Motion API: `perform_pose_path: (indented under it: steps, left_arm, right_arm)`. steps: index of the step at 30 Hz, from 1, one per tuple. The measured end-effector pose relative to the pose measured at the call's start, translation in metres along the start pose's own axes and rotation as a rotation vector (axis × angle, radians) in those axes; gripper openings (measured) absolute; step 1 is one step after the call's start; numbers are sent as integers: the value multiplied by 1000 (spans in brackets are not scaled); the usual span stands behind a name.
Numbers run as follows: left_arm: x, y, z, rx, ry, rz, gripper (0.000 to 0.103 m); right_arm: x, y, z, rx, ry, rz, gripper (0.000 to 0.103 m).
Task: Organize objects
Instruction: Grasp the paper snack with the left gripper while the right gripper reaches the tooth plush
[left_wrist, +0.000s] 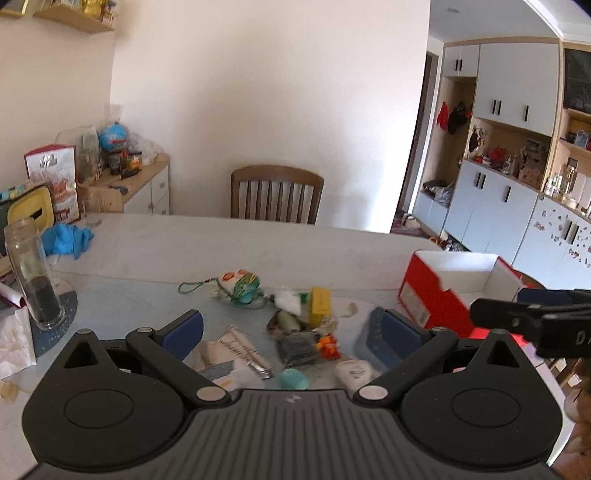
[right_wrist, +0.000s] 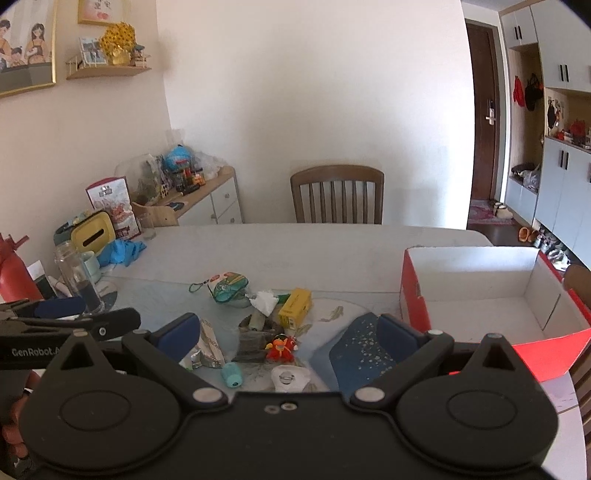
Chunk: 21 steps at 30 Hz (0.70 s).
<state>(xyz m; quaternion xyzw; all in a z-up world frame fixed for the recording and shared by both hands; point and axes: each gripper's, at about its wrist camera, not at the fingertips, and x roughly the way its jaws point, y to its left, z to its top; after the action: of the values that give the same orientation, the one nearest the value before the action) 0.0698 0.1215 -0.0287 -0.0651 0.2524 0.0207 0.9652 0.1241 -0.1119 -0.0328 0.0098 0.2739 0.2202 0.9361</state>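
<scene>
A pile of small objects lies mid-table: a yellow box (left_wrist: 320, 303) (right_wrist: 295, 302), a green and white pouch (left_wrist: 240, 283) (right_wrist: 227, 286), a red toy figure (left_wrist: 328, 345) (right_wrist: 281, 347), a teal cap (left_wrist: 293, 378) (right_wrist: 232, 373), a white round lid (right_wrist: 289, 377) and a foil packet (right_wrist: 208, 347). An open red box with white inside (left_wrist: 458, 291) (right_wrist: 476, 288) stands to the right and is empty. My left gripper (left_wrist: 291, 332) is open above the pile. My right gripper (right_wrist: 286, 332) is open above the pile too. Both hold nothing.
A glass bottle (left_wrist: 31, 273) stands at the table's left, with blue gloves (left_wrist: 66, 238) behind it. A dark blue mat (right_wrist: 356, 350) lies beside the red box. A wooden chair (right_wrist: 337, 194) stands at the far edge. A cluttered sideboard (right_wrist: 207, 195) is at far left.
</scene>
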Motion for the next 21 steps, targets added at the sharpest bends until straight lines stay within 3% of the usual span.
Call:
perform_pose_path:
  steps: [21]
  left_arm:
    - [106,68,-60,217,244,-19,102]
  right_arm:
    - [123,8,-45,-77,282,-57,97]
